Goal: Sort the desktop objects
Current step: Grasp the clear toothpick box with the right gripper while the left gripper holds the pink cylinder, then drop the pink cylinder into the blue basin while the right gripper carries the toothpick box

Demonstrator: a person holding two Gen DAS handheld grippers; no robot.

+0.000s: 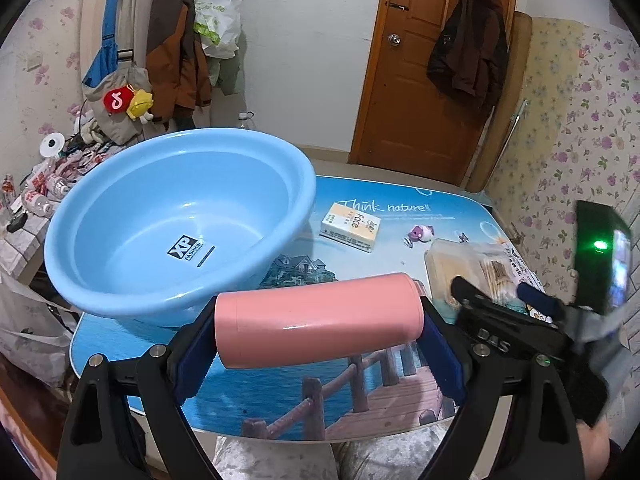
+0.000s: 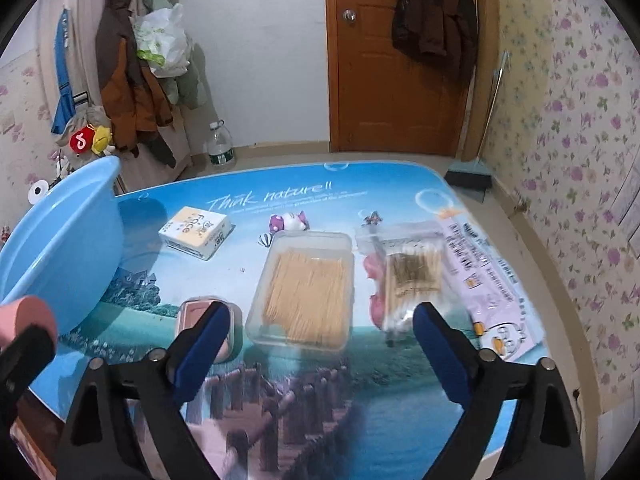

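Pink cylinder (image 1: pixel 318 318), lying crosswise between the blue pads of the left gripper (image 1: pixel 320 344), pinched end to end and held above the near edge of the table (image 1: pixel 440 208), just beside the blue basin (image 1: pixel 180 224). Smooth, glossy and stiff by the look of it, probably a light plastic bottle or flask; weight not to be told from these views. Judged slippery along its rounded wall, hence better clamped across the flat ends, as here, than around the curve. Basin empty, tilted toward the left-wrist camera, likely the bin for sorted items. Right gripper (image 2: pixel 320 352) spread wide with nothing between the pads, poised over the clear toothpick box (image 2: pixel 306 290) in the middle of the table. Box rigid but thin-walled, likely light, its lid possibly loose; best taken across the two long sides, low down. Beside it to the right, a soft crinkly bag of cotton swabs (image 2: pixel 414 272) and a flat lilac packet (image 2: pixel 488 276), both limp and liable to sag or slide if nipped at one corner. Behind the right gripper's left pad, a small pink case (image 2: pixel 204 308), partly hidden. Farther back, a tissue pack (image 2: pixel 196 232), soft and compressible, and a small toy figure (image 2: pixel 290 222), light, with irregular contours offering poor purchase.
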